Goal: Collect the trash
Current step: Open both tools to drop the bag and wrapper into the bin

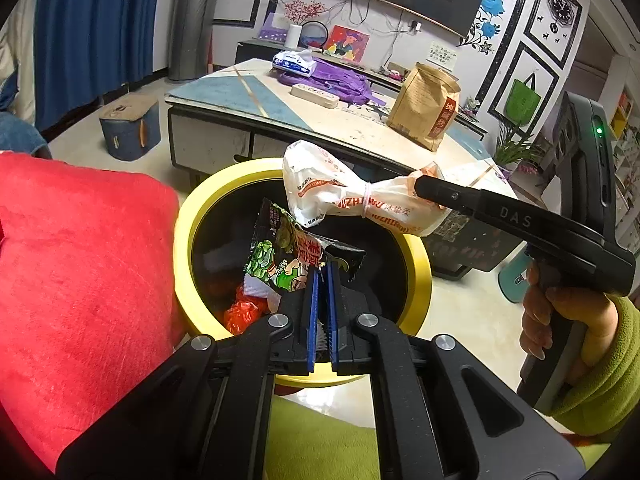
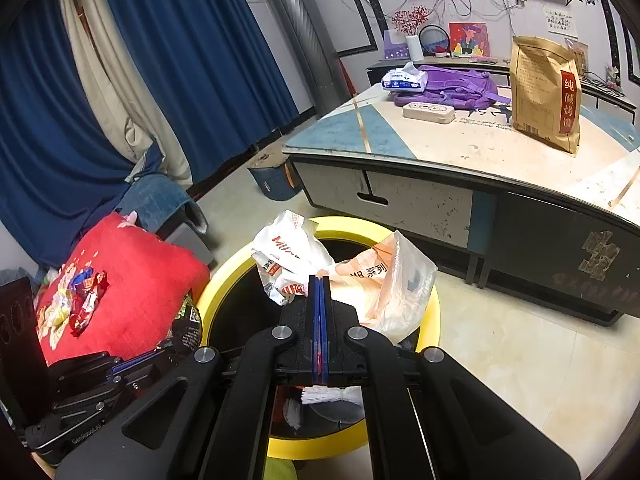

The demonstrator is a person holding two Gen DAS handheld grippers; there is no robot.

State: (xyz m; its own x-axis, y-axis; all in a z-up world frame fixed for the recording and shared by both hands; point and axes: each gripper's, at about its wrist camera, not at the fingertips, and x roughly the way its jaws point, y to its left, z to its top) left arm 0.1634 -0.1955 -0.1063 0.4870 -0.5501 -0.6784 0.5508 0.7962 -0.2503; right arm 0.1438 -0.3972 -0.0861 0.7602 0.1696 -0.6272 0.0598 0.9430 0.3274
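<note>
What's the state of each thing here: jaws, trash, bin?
left gripper: jaws shut on snack wrapper, over the bin
right gripper: jaws shut on tied plastic bag, over the bin
yellow bin: upright, open, red trash inside
brown paper bag: upright on table

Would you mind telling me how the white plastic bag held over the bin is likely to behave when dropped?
The white plastic bag looks crumpled and thin, so probably light and floppy. Knotted mid-length, it should stay bunched, likely settling softly in the yellow bin.
</note>
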